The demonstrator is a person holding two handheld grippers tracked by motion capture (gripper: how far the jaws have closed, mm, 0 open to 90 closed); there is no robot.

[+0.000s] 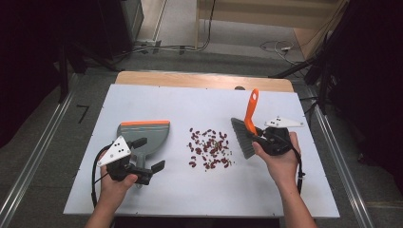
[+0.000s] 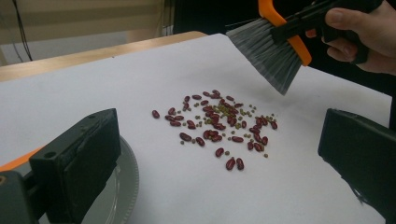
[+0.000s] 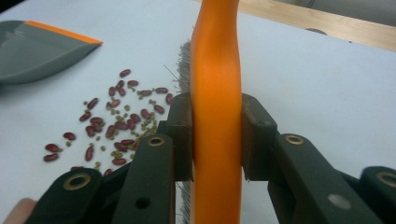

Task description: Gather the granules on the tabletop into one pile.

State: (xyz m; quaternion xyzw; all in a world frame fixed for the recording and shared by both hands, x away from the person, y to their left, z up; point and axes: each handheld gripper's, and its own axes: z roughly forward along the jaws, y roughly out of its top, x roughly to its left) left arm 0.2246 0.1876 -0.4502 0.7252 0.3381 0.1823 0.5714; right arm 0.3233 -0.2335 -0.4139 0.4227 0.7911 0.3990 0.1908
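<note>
A grey dustpan with an orange lip lies left of centre on the white table. My left gripper stands open over its handle end, with nothing between the jaws. In the left gripper view the dustpan's ridged edge shows under the left jaw. Red beans mixed with small green ones lie scattered mid-table. My right gripper is shut on the orange handle of a brush. The brush is tilted, its grey bristles hanging just right of the pile.
The white sheet covers a wooden table whose bare edge shows at the back. Metal rails run along both sides. Cables lie on the floor behind.
</note>
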